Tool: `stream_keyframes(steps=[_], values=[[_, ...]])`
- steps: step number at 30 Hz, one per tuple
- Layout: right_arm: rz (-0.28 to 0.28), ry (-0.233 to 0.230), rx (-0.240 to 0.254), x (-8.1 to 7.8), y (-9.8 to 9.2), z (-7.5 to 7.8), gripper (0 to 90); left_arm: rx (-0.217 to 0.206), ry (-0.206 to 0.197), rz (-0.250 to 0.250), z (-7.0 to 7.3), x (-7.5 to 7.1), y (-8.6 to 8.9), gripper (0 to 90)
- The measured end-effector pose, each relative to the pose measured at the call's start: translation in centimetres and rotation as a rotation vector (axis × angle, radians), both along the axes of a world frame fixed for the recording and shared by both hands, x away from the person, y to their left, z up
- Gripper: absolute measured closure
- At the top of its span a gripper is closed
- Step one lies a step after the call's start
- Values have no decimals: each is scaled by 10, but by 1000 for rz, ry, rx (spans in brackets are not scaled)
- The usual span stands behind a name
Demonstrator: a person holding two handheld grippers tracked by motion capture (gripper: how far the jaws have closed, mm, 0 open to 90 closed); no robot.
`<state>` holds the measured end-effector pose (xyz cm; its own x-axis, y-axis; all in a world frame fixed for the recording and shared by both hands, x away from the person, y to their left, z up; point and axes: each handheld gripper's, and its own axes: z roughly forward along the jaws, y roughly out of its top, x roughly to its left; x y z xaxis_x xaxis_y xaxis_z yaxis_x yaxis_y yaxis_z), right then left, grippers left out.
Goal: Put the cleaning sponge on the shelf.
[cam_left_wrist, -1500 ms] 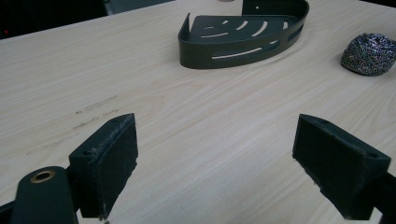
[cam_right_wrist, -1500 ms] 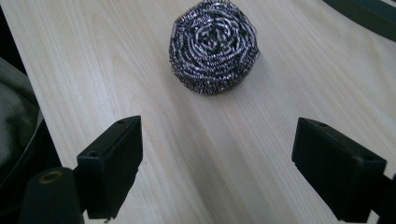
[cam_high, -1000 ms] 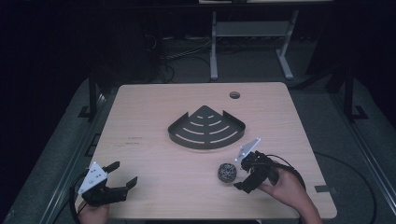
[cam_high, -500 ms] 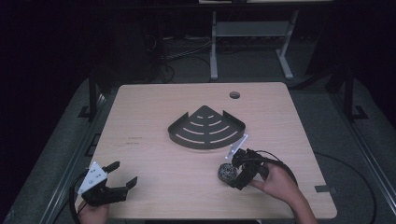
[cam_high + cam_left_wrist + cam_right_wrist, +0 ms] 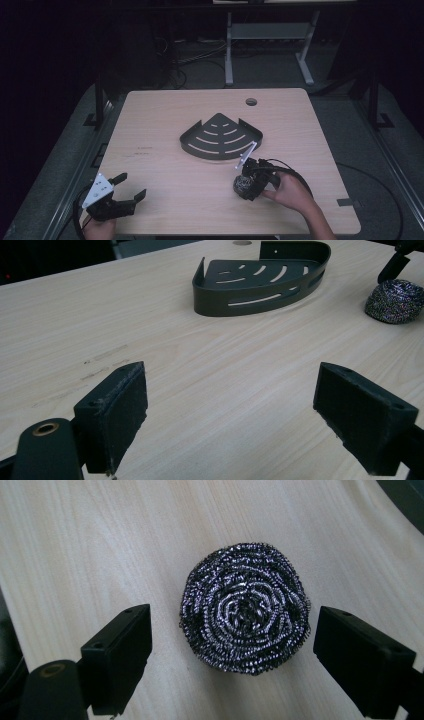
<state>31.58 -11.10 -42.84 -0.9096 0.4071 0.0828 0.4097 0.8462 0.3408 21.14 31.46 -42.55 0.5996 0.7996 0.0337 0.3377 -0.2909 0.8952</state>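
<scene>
A steel wool scourer (image 5: 245, 607) lies on the wooden table (image 5: 165, 125), round and dark silver. My right gripper (image 5: 232, 665) hangs just over it, open, a jaw on either side and neither touching. In the high view the right gripper (image 5: 248, 184) covers most of the scourer (image 5: 241, 186) at the front right. A black quarter-round corner shelf (image 5: 220, 137) with slots sits mid-table; the left gripper view has the shelf (image 5: 260, 277) at the top and the scourer (image 5: 395, 301) at far right. My left gripper (image 5: 127, 194), open with nothing between its jaws, rests at the front left corner.
A round cable hole (image 5: 251, 102) is in the table's far right part. Faint dark marks (image 5: 102, 360) streak the wood ahead of the left gripper. A white desk frame (image 5: 265, 35) and cables stand on the floor beyond the table.
My right gripper has moved left and forward from beside the scourer to over it, jaws straddling it. The left gripper has stayed still.
</scene>
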Motion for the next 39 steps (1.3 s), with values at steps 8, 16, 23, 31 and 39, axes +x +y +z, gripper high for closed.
stream_keyframes(steps=[8,16,23,31,39], values=[[0,11,-20,6,6,-7,183,-1,0,2,0,0,0,134],[10,16,-12,8,11,-8,225,0,-1,1,0,0,0,134],[9,18,-39,9,11,-11,264,-6,-3,4,0,0,1,134],[16,24,-40,9,11,-12,317,-4,-5,4,1,0,1,134],[27,20,-39,7,10,-11,333,-3,-6,5,1,0,1,134]])
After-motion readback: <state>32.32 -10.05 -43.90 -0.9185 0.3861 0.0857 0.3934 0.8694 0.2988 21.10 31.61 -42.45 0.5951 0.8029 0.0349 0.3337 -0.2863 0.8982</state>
